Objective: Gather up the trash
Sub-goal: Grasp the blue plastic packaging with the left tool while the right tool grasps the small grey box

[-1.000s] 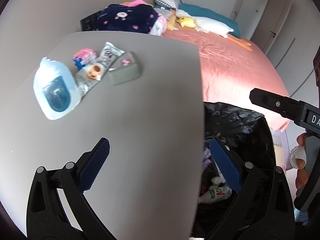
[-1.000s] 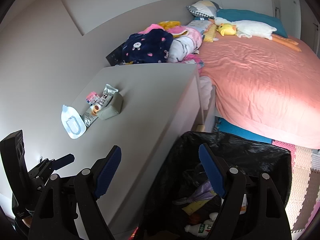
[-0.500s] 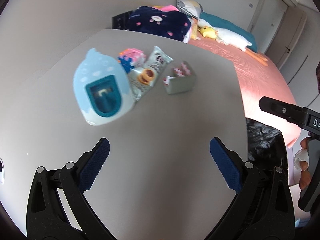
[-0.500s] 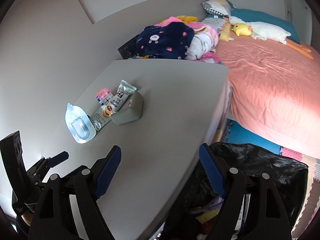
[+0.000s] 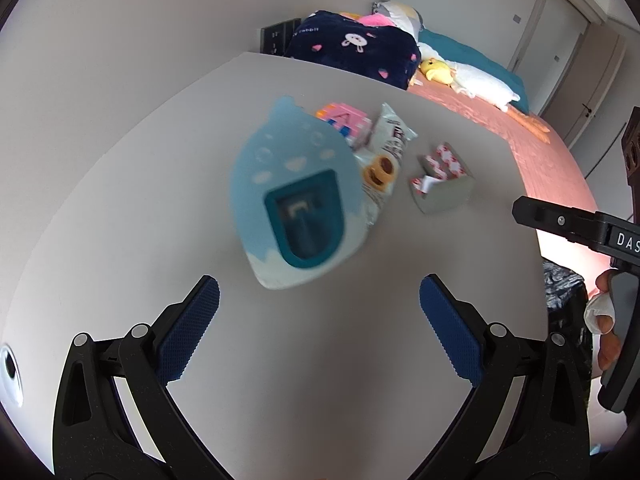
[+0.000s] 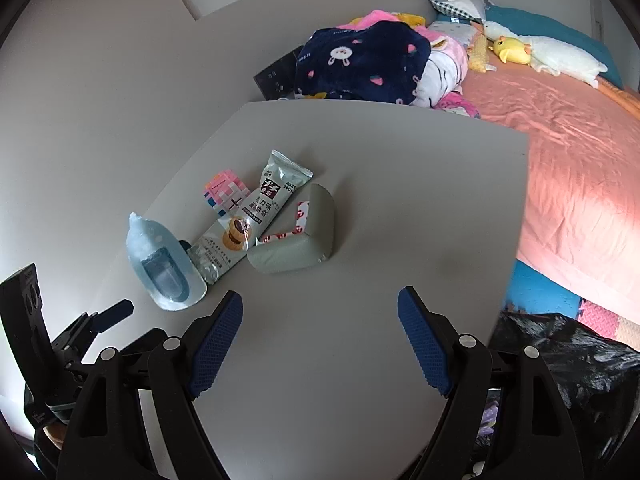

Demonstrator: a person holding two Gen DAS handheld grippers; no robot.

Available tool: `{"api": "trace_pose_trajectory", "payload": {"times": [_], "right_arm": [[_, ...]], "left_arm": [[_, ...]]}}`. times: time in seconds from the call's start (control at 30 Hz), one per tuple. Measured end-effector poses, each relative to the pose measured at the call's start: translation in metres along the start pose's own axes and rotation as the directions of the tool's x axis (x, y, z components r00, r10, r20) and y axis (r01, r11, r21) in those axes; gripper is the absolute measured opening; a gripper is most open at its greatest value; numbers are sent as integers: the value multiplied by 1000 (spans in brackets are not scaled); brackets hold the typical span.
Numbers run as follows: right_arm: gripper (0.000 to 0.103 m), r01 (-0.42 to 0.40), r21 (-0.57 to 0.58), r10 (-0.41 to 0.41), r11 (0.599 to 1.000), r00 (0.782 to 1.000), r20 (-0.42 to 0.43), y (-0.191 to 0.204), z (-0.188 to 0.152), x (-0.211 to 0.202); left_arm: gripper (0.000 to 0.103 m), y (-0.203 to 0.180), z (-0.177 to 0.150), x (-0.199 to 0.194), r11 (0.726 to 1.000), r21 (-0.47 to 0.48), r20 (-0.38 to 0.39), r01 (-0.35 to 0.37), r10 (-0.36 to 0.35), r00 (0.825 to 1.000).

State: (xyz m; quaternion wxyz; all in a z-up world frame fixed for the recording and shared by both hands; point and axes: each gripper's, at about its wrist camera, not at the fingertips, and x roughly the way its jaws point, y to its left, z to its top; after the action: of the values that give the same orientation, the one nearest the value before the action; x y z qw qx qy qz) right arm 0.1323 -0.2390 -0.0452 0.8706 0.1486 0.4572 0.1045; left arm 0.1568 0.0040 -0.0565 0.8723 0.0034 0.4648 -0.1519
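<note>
A light blue blister pack [image 5: 298, 204] lies on the grey table [image 5: 320, 360], just beyond my open, empty left gripper [image 5: 320, 312]. Behind it lie a silver snack wrapper [image 5: 386, 148], a pink block toy [image 5: 344, 120] and a grey corner guard [image 5: 444, 188]. In the right wrist view the blister pack [image 6: 162, 262], wrapper [image 6: 252, 216], pink toy [image 6: 224, 192] and corner guard [image 6: 300, 240] lie ahead and left of my open, empty right gripper [image 6: 320, 328]. The black trash bag [image 6: 560, 380] stands at the table's right edge.
A bed with a salmon cover [image 6: 580, 152] runs along the right side. A pile of clothes with a navy blanket [image 6: 360, 64] lies behind the table. The left gripper's body [image 6: 40, 360] shows at the lower left of the right wrist view.
Both grippers have moved from over the trash bag to over the table. My left gripper has come close to the blue blister pack. Both stay open.
</note>
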Motion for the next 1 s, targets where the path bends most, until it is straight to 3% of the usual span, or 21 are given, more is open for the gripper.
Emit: {"api": "trace_pose_trajectory", "payload": {"times": [0.27,0.57,0.73,0.9,1.0], "right_arm": [[80,16,21,-15,1000,1000,-6,3,14,23],[80,18,131,-16,991,1000,-13,-7,31,50],[78,35,115,-34,993,999,-11,-4,36,60],[67,61,53,-61,997,998,-8,3,38,65],[62,76,23,-76,997,997,-4,7,38,67]], "left_arm": [[97,15,15,19,999,51,-8,17,-17,1000],[97,25,29,35,994,88,6,71,-72,997],[96,26,33,43,989,115,3,96,-97,995],[85,24,33,49,985,129,7,114,-115,993],[72,21,31,48,983,137,26,120,-125,992]]}}
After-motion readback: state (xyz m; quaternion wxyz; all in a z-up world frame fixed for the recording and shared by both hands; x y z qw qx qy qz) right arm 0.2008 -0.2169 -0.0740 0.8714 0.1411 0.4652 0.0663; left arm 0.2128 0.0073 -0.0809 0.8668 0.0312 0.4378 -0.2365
